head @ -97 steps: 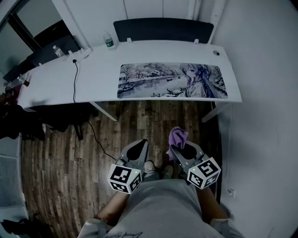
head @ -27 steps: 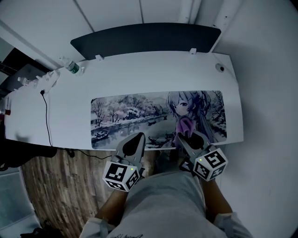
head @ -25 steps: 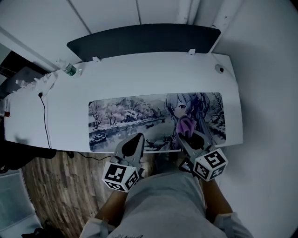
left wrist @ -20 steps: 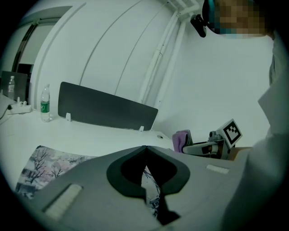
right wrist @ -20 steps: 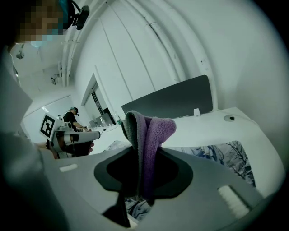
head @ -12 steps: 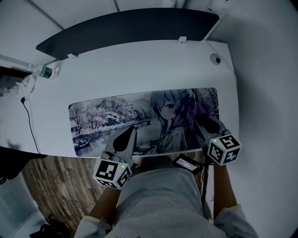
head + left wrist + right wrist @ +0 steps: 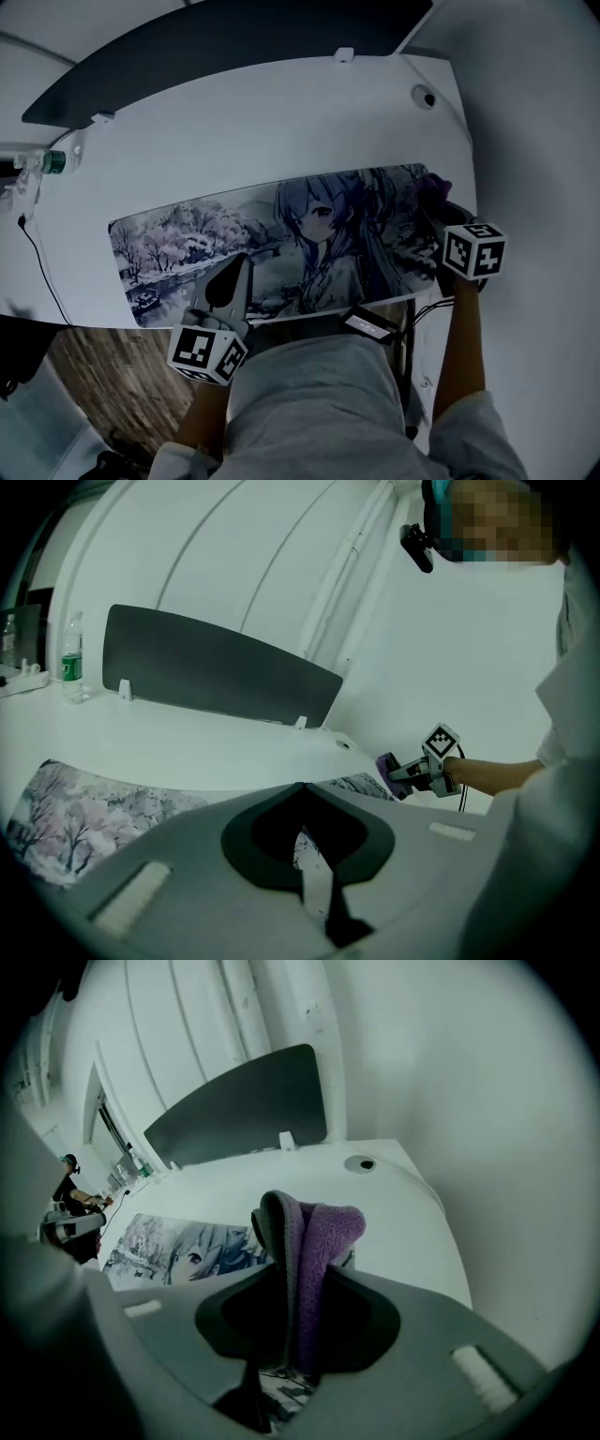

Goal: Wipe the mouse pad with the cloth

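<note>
A long printed mouse pad with a winter scene and an anime figure lies across the white desk. My right gripper is shut on a folded purple cloth, held over the pad's right end; the cloth shows at the jaw tips in the head view. My left gripper hovers shut and empty above the pad's front edge. The left gripper view shows its jaws closed, with the pad below and the right gripper off to the right.
A dark panel runs along the desk's back edge. A water bottle and a black cable sit at the far left. A cable hole marks the desk's right back corner. White walls close the back and right. Wood floor lies below.
The right gripper has carried the cloth rightward and farther out, from the pad's middle front to its right end. The left gripper has drifted slightly left. The view has shifted closer over the desk.
</note>
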The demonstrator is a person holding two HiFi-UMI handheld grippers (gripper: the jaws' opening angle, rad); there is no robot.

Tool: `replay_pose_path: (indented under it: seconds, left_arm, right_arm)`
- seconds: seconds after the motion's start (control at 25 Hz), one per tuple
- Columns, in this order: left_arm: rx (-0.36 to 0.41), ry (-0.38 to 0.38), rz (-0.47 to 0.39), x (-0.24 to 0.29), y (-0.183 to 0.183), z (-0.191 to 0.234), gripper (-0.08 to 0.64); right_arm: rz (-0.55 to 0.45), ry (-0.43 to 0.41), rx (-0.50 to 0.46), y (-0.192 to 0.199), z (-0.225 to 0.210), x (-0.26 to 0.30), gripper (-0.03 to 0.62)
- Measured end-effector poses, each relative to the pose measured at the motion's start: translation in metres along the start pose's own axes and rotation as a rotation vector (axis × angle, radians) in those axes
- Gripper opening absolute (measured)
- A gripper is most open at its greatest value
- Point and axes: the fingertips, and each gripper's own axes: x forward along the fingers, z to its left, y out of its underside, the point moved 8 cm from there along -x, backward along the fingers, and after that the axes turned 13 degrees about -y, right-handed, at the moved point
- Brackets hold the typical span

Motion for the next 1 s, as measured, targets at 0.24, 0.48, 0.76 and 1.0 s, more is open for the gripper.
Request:
replay_pose_path:
  seconds: [0.24, 0.48, 0.76, 1.0]
  left_arm:
    - [-0.005, -0.034, 0.035, 0.009, 0.000, 0.008, 0.018]
    - [-0.024, -0.060, 0.039, 0.009, 0.004, 0.014, 0.018]
    - [-0.051, -0.104, 0.029, -0.005, 0.006, 0.027, 0.018]
    - [-0.066, -0.166, 0.021, -0.031, 0.006, 0.046, 0.018]
  right_arm:
    - [0.097, 0.039, 0.052, -0.004, -0.035, 0.015, 0.114]
    - [0.148, 0.038, 0.101, -0.006, -0.051, 0.033, 0.108]
    - [0.173, 0.088, 0.073, -0.006, -0.043, 0.038, 0.104]
    - [0.170, 0.083, 0.059, -0.009, -0.029, 0.047, 0.104]
